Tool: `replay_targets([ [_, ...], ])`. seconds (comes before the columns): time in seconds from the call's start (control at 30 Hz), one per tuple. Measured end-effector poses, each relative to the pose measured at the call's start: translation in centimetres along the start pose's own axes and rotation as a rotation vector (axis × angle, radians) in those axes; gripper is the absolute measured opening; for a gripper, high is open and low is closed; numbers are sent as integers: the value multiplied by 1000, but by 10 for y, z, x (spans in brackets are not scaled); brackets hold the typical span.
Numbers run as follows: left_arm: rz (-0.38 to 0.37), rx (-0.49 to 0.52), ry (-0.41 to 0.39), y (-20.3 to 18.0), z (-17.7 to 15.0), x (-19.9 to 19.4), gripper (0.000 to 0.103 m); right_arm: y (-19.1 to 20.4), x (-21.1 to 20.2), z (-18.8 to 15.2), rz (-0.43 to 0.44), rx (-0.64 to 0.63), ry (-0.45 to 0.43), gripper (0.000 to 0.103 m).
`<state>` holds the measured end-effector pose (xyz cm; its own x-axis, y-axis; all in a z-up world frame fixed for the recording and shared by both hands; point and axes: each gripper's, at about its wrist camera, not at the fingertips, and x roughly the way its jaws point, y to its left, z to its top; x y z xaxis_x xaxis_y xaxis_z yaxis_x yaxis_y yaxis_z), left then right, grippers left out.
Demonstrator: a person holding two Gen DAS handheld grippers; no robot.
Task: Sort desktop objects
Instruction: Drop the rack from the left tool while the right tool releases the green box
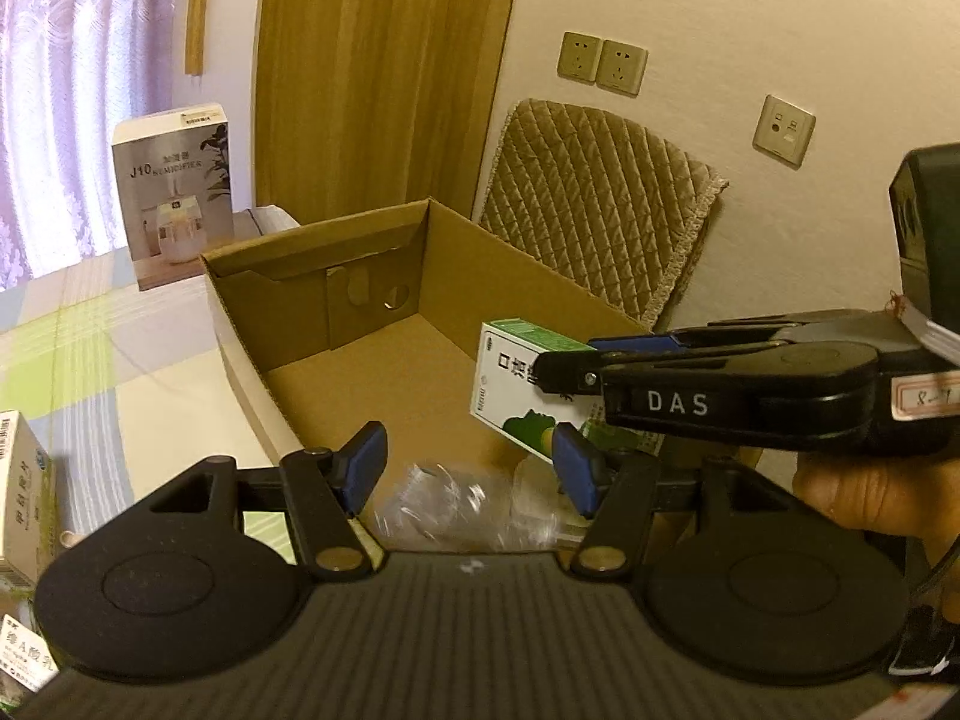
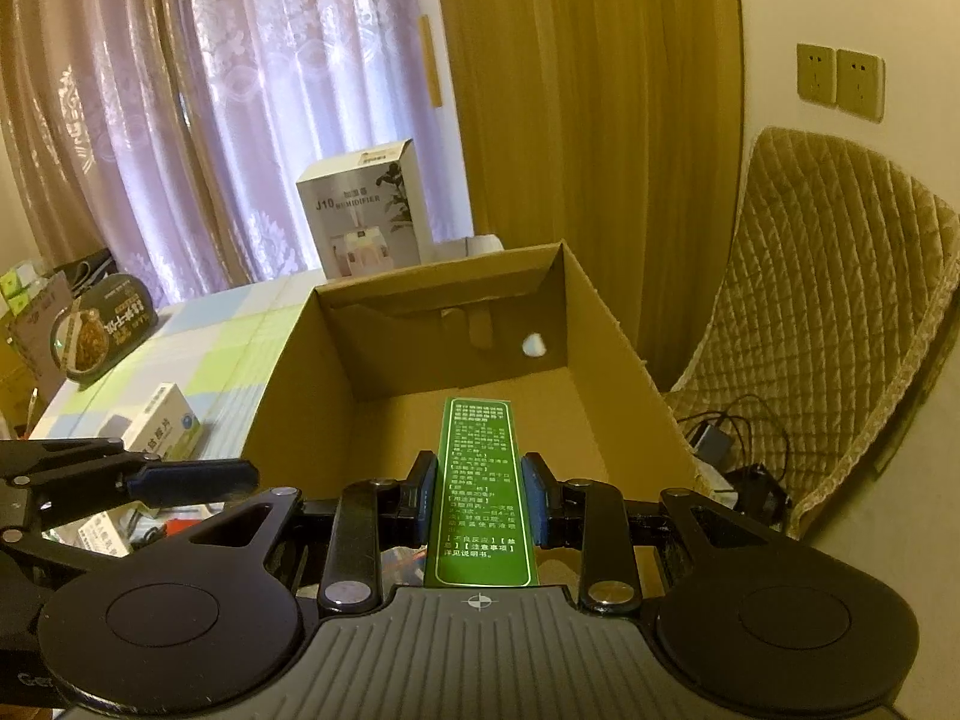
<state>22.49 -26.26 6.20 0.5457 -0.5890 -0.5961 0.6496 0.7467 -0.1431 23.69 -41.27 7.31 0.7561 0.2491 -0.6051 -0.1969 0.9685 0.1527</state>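
An open cardboard box stands on the checked tablecloth, its floor bare. A green and white medicine carton hangs over the box's near right corner, with my right gripper shut on it. In the right wrist view the carton's green printed side runs between the two blue pads of the right gripper, above the box. My left gripper is open at the box's near edge, above a crumpled clear plastic piece that neither pad touches. One left finger shows at the left.
A white humidifier box stands behind the cardboard box. Small medicine boxes lie on the cloth to the left, near a dark food pack. A quilted chair with cables below it is on the right.
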Motion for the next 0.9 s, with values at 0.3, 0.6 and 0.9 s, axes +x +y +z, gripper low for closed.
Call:
replay_targets([
  [0.3, 57, 26, -10, 12, -1, -15, 58, 0, 1, -1, 6, 19, 14, 27],
  [0.6, 66, 23, -6, 18, -4, -24, 58, 9, 5, -3, 26, 11, 24, 28],
  [0.9, 83, 14, -2, 26, -7, -30, 59, 19, 4, -2, 27, 0, -3, 45],
])
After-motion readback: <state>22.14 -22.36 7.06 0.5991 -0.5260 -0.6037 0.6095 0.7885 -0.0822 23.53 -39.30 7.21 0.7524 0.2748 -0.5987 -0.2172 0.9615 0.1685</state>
